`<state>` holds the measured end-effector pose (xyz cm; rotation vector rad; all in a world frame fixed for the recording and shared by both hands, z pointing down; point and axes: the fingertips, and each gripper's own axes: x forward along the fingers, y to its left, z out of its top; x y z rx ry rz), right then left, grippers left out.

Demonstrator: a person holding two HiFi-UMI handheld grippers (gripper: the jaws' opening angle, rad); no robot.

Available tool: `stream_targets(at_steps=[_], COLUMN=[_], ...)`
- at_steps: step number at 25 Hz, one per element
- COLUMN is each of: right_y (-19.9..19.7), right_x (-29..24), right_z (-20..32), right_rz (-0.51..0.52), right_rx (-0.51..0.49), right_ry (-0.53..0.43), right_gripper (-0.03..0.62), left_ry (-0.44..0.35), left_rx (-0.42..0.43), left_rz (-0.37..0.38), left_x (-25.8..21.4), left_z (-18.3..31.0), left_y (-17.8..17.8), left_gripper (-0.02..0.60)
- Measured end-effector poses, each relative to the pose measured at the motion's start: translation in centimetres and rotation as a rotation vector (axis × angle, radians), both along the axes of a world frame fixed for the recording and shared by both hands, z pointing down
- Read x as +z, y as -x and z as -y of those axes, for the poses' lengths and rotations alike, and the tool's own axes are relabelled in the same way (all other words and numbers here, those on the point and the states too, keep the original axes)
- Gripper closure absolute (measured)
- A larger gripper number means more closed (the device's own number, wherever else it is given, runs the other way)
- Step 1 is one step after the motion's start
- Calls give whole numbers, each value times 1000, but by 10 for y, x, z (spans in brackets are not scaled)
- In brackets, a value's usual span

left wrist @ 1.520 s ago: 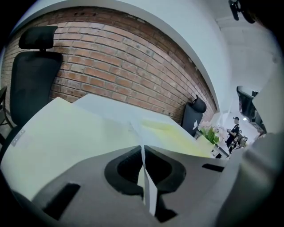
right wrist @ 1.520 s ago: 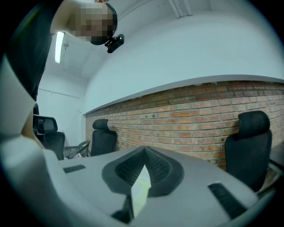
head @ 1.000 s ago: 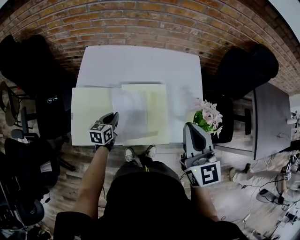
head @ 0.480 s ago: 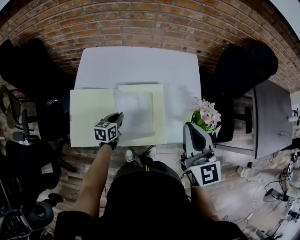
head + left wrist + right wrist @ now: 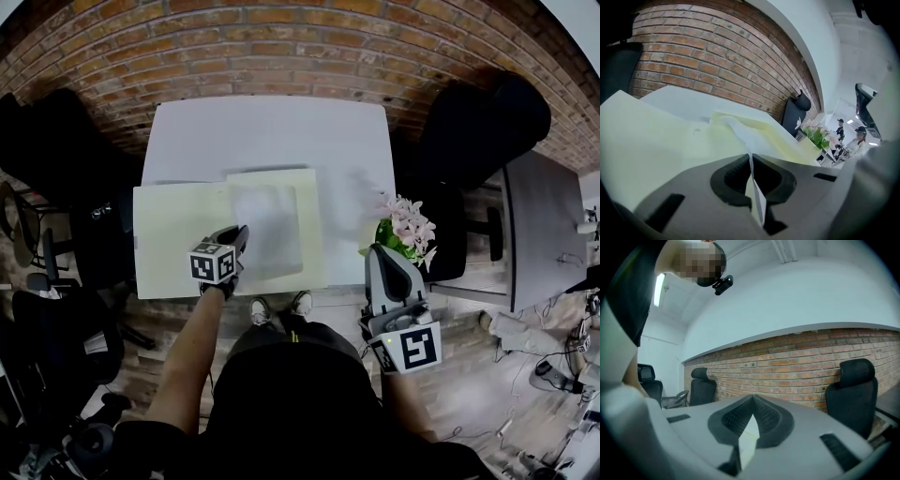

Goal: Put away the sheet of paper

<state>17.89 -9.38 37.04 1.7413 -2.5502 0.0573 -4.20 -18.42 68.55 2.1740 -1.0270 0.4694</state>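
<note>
A thin white sheet of paper (image 5: 267, 225) lies over the middle of an open pale yellow folder (image 5: 178, 239) on the white table (image 5: 272, 131). My left gripper (image 5: 236, 234) is shut on the sheet's near edge. In the left gripper view the sheet (image 5: 740, 136) rises edge-on from between the closed jaws of the left gripper (image 5: 751, 157), over the folder (image 5: 656, 140). My right gripper (image 5: 380, 255) hovers off the table's near right corner. It points level, and in its own view the right gripper (image 5: 752, 416) is shut with nothing in it.
A pot of pink flowers (image 5: 405, 230) stands at the table's right edge, close to my right gripper. Black office chairs (image 5: 487, 122) stand right and left (image 5: 56, 141) of the table, against a brick wall (image 5: 281, 47). A dark side table (image 5: 539, 234) stands further right.
My left gripper has shifted a little along the folder's near edge with the sheet pinched in it, and the sheet has slid with it. The right gripper looks almost unmoved.
</note>
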Motion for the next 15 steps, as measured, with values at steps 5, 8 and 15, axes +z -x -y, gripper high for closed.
stream_targets(at_steps=[5, 8, 15], right_y=[-7, -10, -17], right_x=[2, 6, 6], right_z=[1, 2, 5], right_rz=[16, 20, 29], right_rx=[8, 14, 14], right_ry=[-3, 15, 7], right_gripper=[580, 580, 580], left_ry=[7, 14, 24], left_rx=[26, 44, 78], left_rz=[7, 14, 21], left_x=[3, 4, 6], left_z=[1, 2, 4], left_y=[-14, -22, -38], left_gripper=[554, 554, 554])
